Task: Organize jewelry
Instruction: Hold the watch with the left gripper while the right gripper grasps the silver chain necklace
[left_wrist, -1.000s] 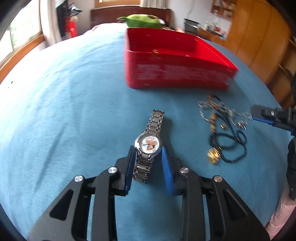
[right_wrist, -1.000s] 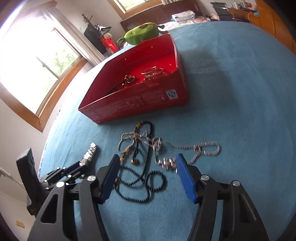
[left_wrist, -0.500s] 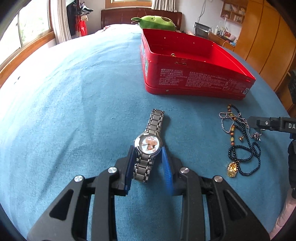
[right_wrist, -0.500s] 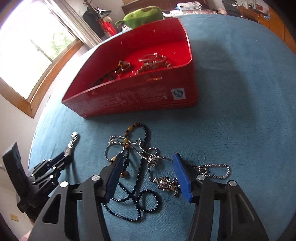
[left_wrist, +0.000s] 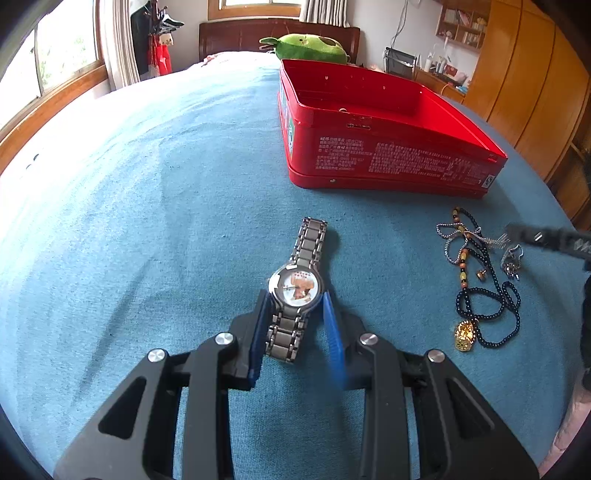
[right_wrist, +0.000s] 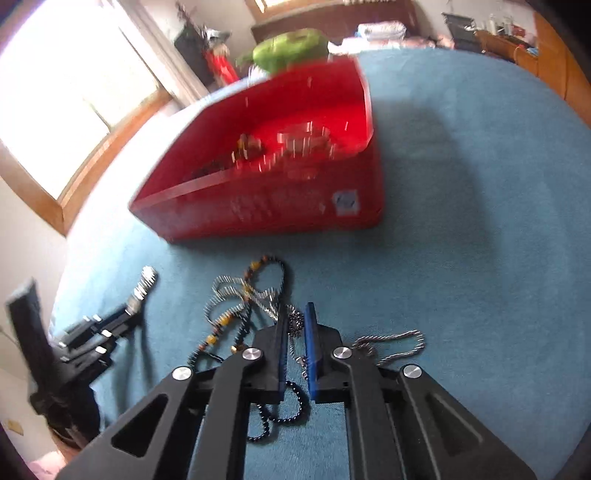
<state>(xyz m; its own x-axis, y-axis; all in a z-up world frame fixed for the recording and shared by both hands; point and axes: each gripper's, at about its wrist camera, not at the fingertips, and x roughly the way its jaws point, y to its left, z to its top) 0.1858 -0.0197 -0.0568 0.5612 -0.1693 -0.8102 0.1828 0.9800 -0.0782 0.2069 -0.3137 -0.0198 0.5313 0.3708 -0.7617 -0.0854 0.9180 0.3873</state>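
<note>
A silver metal-band watch (left_wrist: 297, 286) with a white dial sits between the blue pads of my left gripper (left_wrist: 295, 295), which is shut on its case. From the right wrist view its band (right_wrist: 144, 286) pokes out of that gripper (right_wrist: 110, 325). Tangled on the blue bedcover lie a silver chain (right_wrist: 391, 345), a black bead necklace (left_wrist: 506, 295) with a gold pendant (left_wrist: 463, 334), and a coloured bead strand (left_wrist: 463, 254). My right gripper (right_wrist: 296, 312) is closing, its pads nearly together with the silver chain pinched between them. One of its fingers (left_wrist: 546, 236) shows at the right edge.
An open red tin box (left_wrist: 388, 162) stands just beyond the necklaces, with blurred bracelets (right_wrist: 295, 144) inside. A green plush toy (left_wrist: 306, 46) lies behind it. The blue bedcover (left_wrist: 147, 221) stretches wide to the left. Wooden wardrobes (left_wrist: 517, 74) stand at the right.
My right gripper's jaws have gone from wide apart to nearly together over the silver chain. The watch has stayed between the left pads while the view swung left.
</note>
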